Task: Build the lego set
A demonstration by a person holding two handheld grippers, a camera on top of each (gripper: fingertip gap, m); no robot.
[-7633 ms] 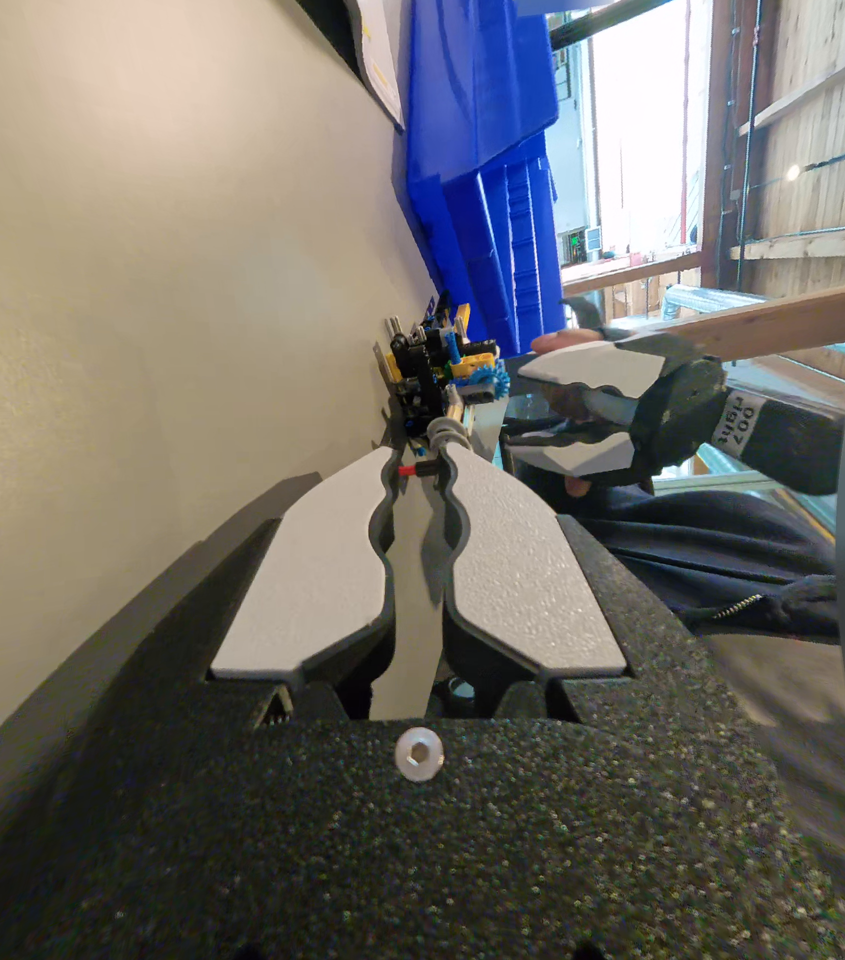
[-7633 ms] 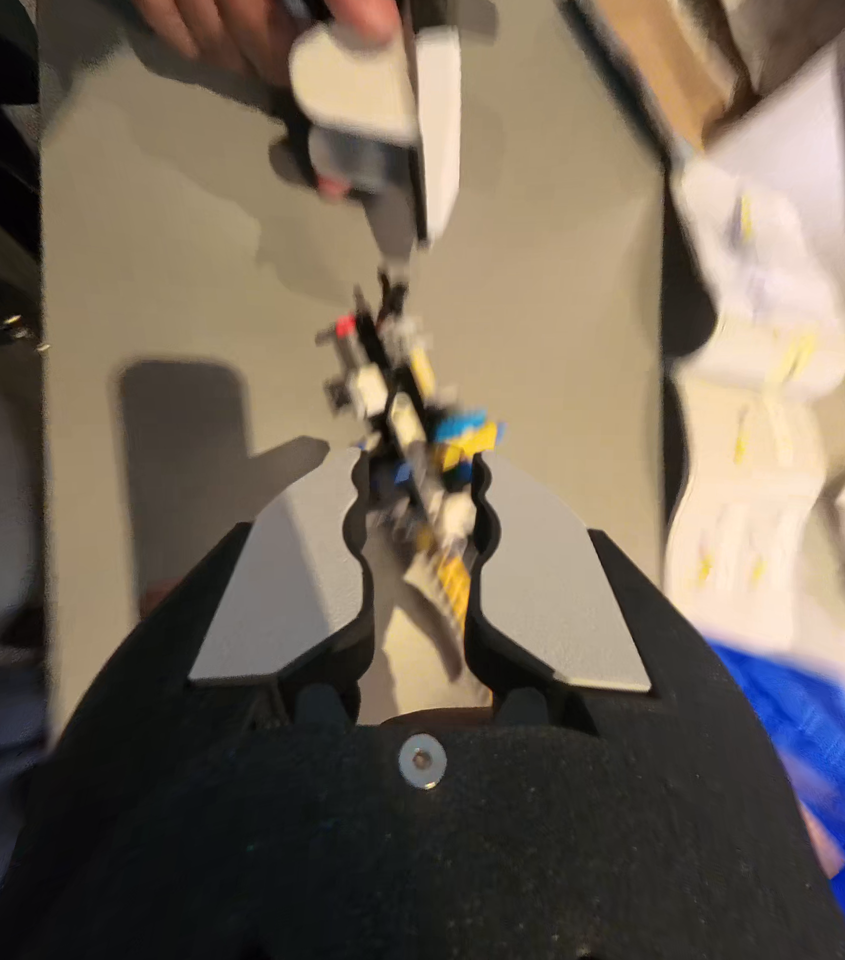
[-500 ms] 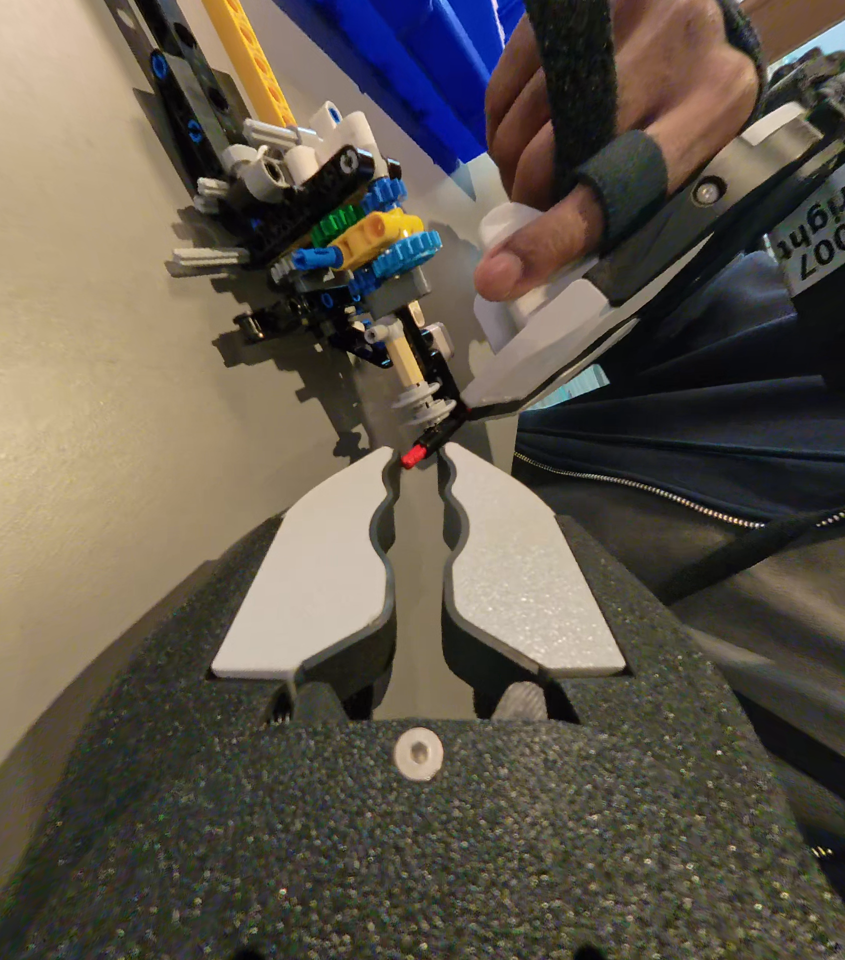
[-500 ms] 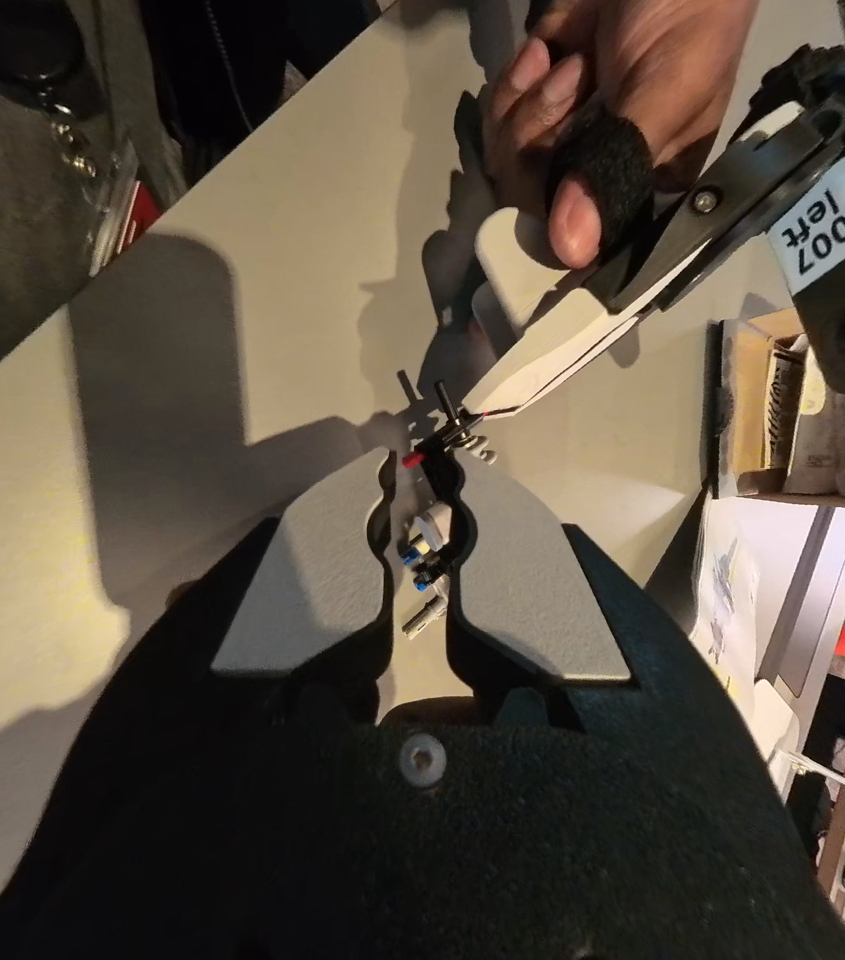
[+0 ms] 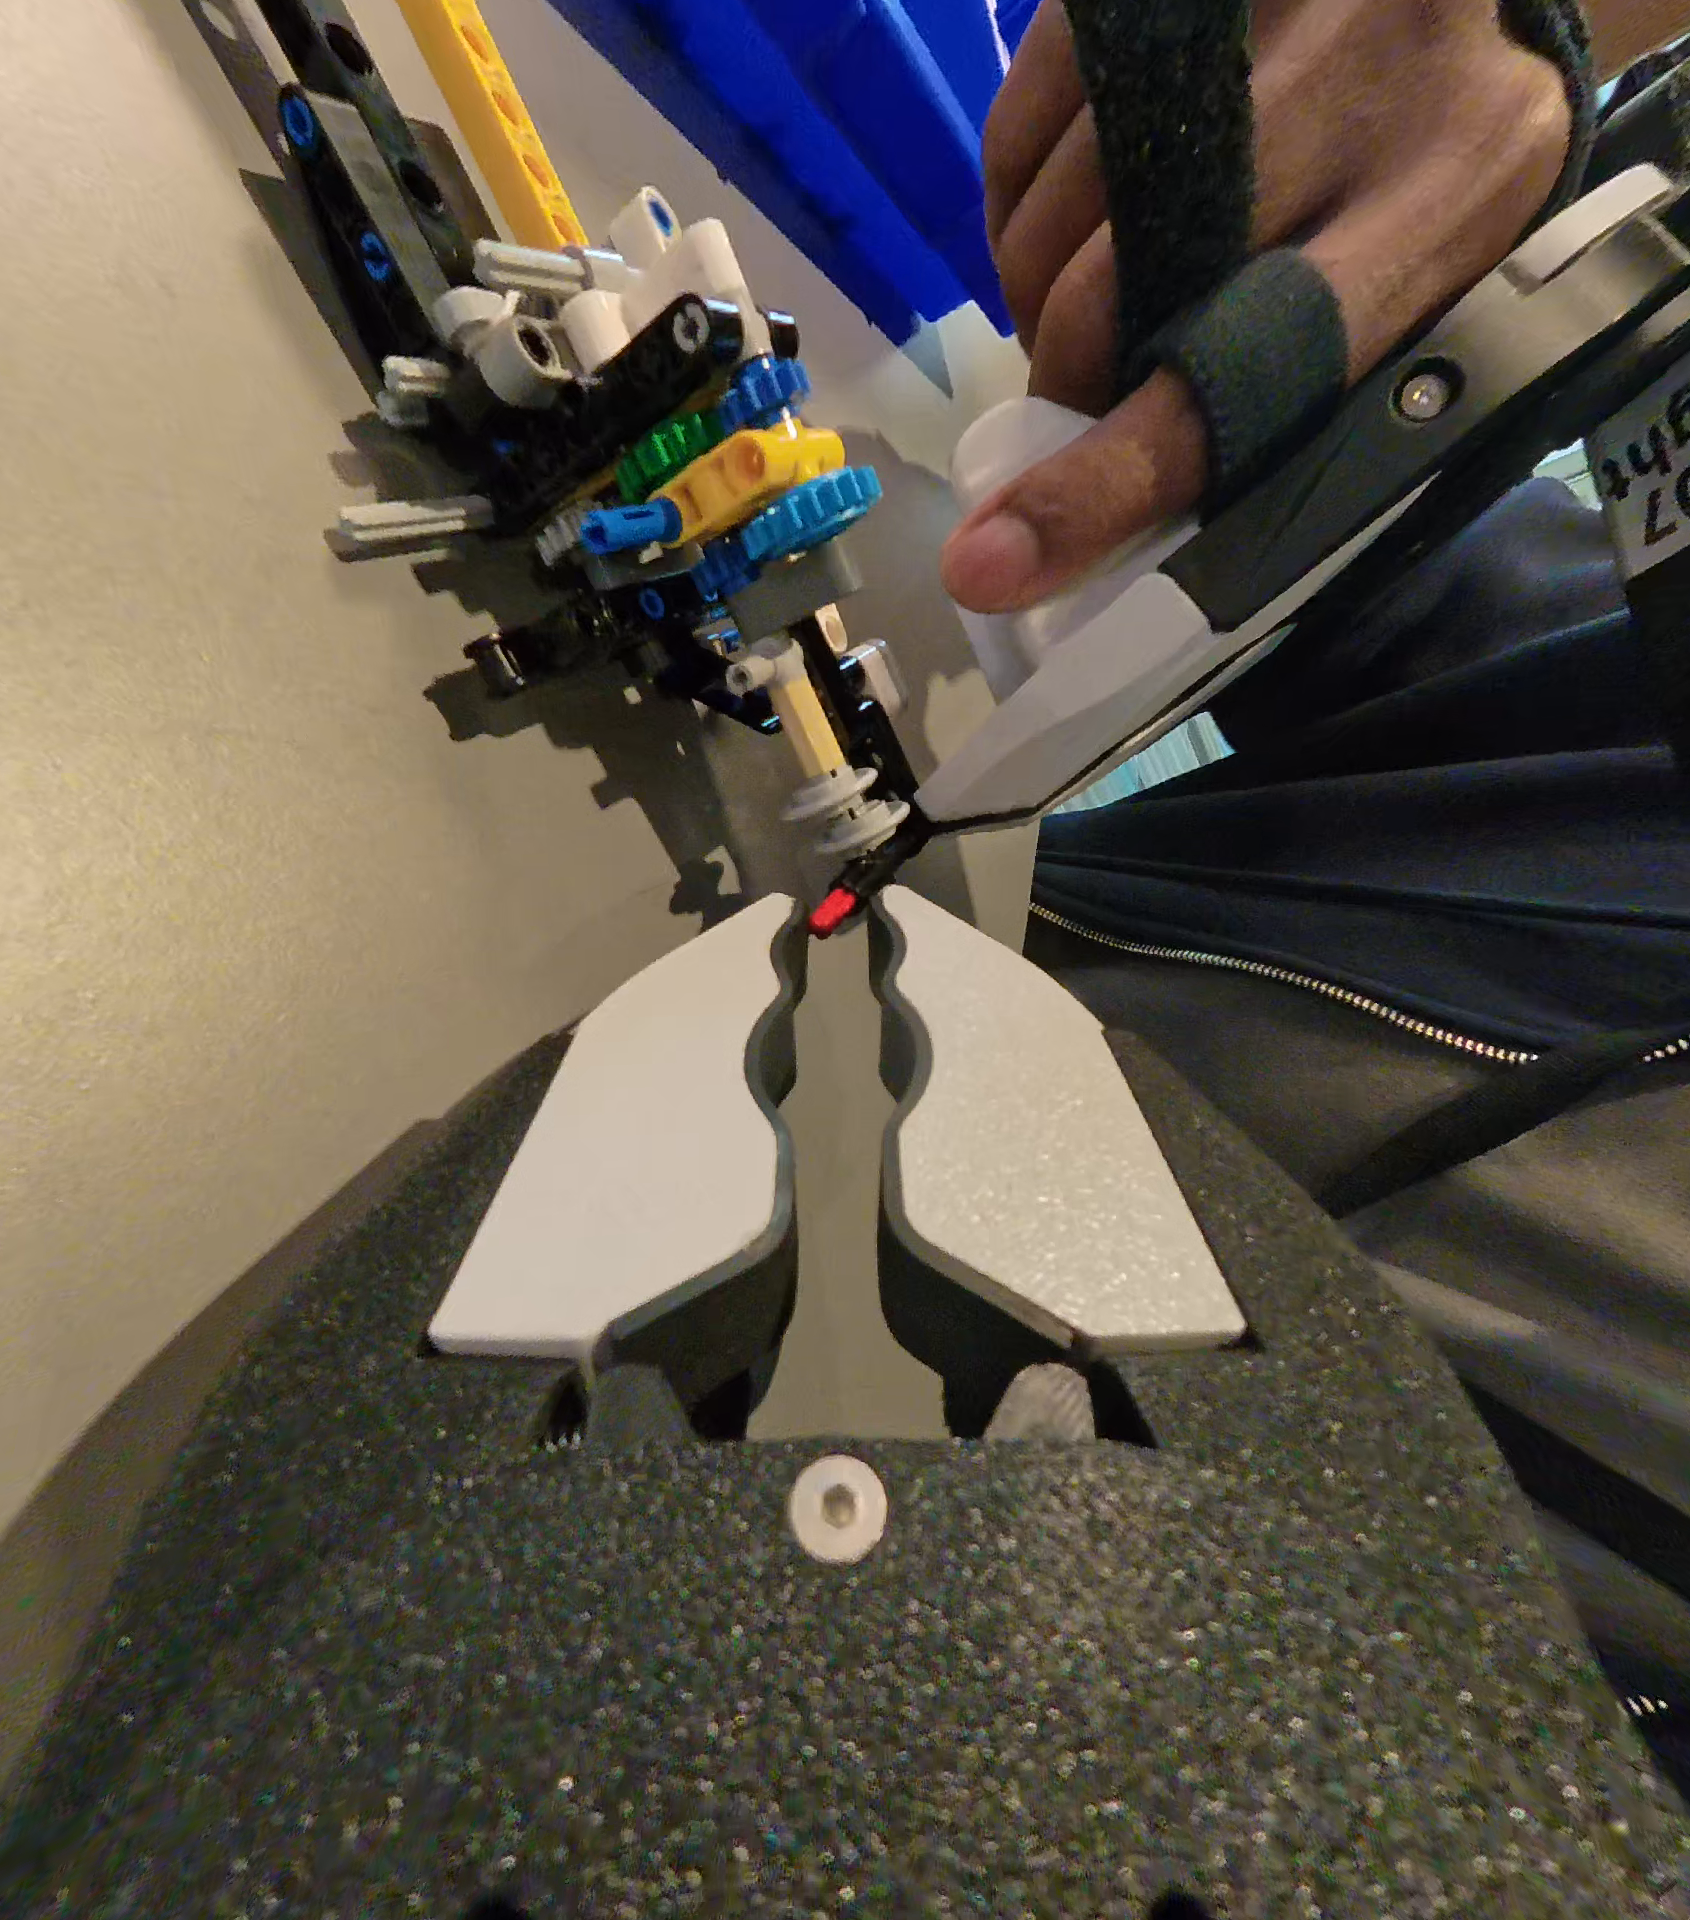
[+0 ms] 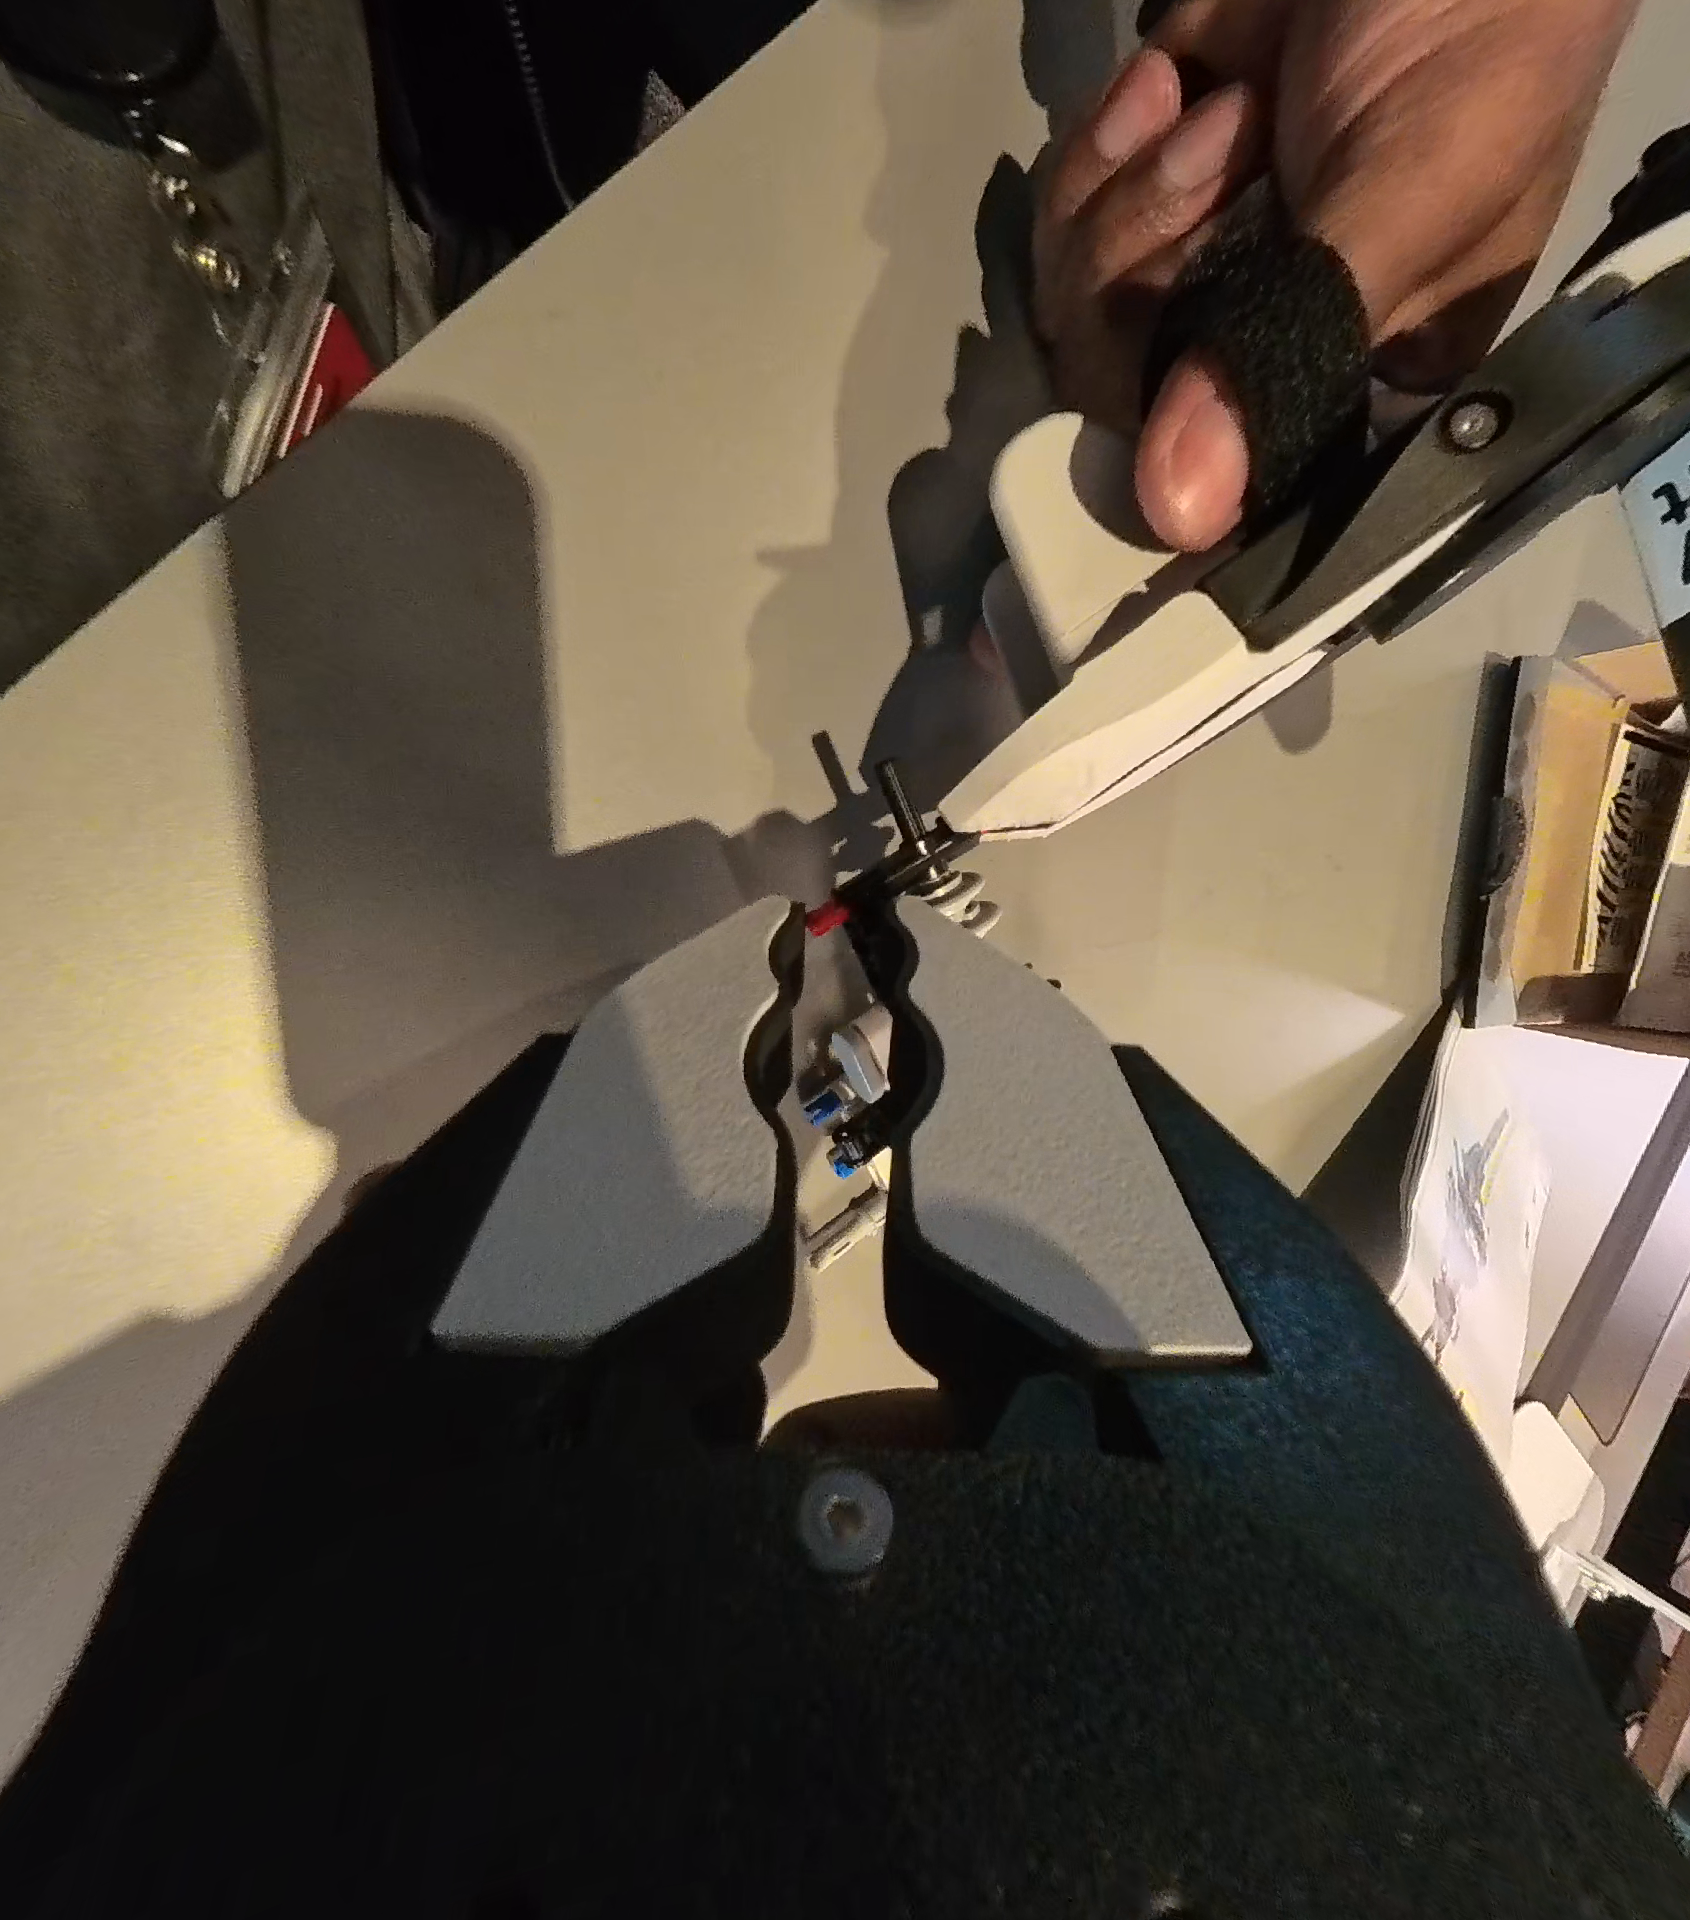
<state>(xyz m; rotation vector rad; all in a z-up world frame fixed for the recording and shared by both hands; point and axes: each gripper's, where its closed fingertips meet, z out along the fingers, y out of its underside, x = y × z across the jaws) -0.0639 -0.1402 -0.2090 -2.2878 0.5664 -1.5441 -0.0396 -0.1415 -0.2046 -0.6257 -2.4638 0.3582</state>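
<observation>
The lego model (image 5: pixel 685 488), a cluster of black beams, blue and green gears, and yellow and white parts, hangs just above the beige table (image 5: pixel 93 727). My right gripper (image 5: pixel 934 816) comes in from the right and is shut on the model's black lower end. In the right wrist view the model's grey and blue parts (image 6: pixel 856 1049) sit between the right gripper's (image 6: pixel 846 920) fingers. My left gripper (image 5: pixel 833 906) is shut on a small black pin with a red end (image 5: pixel 828 914), held against the model's lower end. The left gripper also shows in the right wrist view (image 6: pixel 976 821), as does the pin (image 6: pixel 825 920).
Blue bins (image 5: pixel 820 135) stand behind the model. A person's dark jacket (image 5: pixel 1443 883) fills the right side. A shelf with boxes (image 6: pixel 1599 883) stands beyond the table's edge. A clear badge holder (image 6: pixel 269 343) hangs at the upper left. My left and right fingertips are right by each other.
Since 7.6 s ago the right gripper has brought the model up to the left gripper's pin. Over the last half second almost nothing has moved.
</observation>
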